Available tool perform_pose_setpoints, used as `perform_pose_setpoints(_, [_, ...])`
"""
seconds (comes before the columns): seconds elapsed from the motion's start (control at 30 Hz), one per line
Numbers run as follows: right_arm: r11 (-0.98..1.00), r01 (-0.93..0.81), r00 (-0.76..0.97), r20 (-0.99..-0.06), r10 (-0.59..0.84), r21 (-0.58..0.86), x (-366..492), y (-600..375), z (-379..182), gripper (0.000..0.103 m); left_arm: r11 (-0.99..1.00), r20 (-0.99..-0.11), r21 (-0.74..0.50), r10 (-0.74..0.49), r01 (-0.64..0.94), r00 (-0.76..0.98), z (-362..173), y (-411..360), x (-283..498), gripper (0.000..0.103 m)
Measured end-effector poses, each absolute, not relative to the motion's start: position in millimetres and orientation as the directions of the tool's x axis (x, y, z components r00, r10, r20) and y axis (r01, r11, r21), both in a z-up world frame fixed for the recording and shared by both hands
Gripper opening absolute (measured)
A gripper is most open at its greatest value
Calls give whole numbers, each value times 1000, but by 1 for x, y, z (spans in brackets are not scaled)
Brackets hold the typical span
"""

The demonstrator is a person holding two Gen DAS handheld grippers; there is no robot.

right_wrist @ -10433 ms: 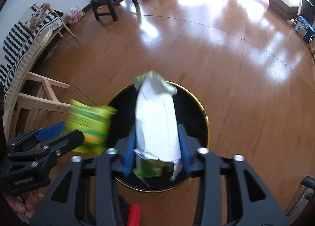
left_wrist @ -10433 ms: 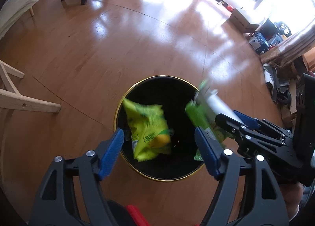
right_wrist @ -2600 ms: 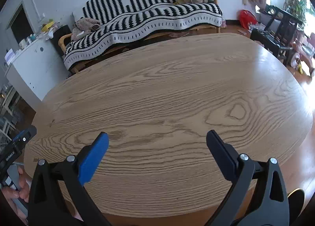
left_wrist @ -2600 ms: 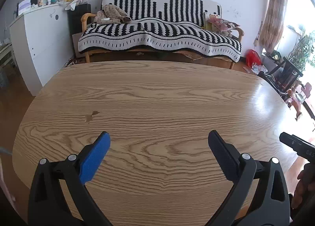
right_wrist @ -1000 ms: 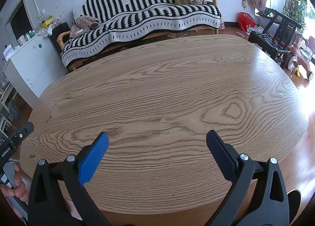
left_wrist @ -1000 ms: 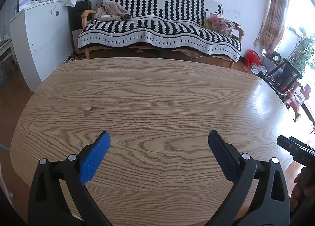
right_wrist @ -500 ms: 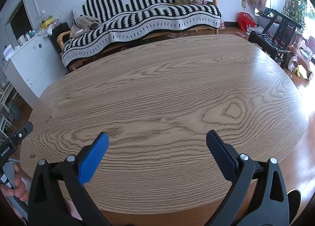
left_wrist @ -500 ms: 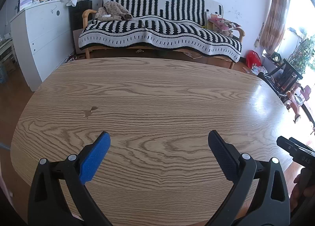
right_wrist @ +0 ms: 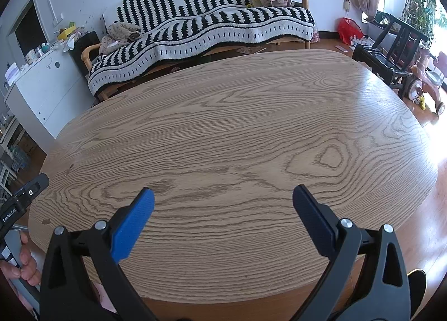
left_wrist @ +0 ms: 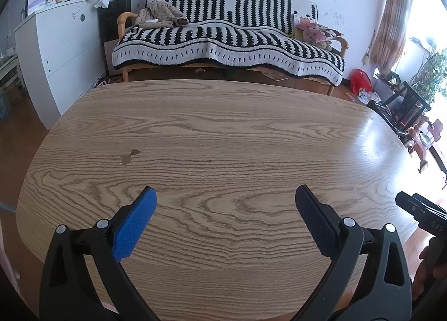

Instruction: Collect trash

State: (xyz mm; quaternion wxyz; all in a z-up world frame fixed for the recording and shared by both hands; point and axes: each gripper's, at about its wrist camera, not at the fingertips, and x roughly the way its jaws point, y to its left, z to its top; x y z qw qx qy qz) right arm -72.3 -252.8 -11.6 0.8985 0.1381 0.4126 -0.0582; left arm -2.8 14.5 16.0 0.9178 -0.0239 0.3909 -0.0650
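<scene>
- We hold the left gripper (left_wrist: 225, 210) above the near part of the wooden table (left_wrist: 223, 136), its blue-padded fingers (left_wrist: 134, 223) spread wide with only bare wood grain between them.
- We hold the right gripper (right_wrist: 223, 209) over the same table (right_wrist: 237, 131), nearer the table's right end, its fingers (right_wrist: 131, 226) likewise spread wide and gripping nothing.
- No trash shows on the table in either wrist view, and we cannot tell from these views where it is.
- A small dark stain (left_wrist: 130, 154) marks the tabletop ahead of the left gripper, toward the table's left side.
- Beyond the table's far edge stands a sofa (left_wrist: 229, 41) draped in a black-and-white striped blanket, with a bundle of cloth (left_wrist: 160, 15) on its left end and a pink cushion (left_wrist: 318, 31) on its right.
- A white cabinet (left_wrist: 61, 50) stands beyond the table's far-left corner, small items on its top.
- A red bag (left_wrist: 360, 80) lies on the floor past the table's far-right corner.
- A dark chair (right_wrist: 388, 44) and a pink ride-on toy (right_wrist: 424, 83) sit off the table's right end.
</scene>
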Motion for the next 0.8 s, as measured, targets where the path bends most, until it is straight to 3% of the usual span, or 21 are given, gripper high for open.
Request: perform_pose_setpoints(0.8, [958, 217, 650, -760, 4, 190, -76, -253, -12, 96, 995, -718, -63, -100, 78, 689, 16, 14, -3, 97])
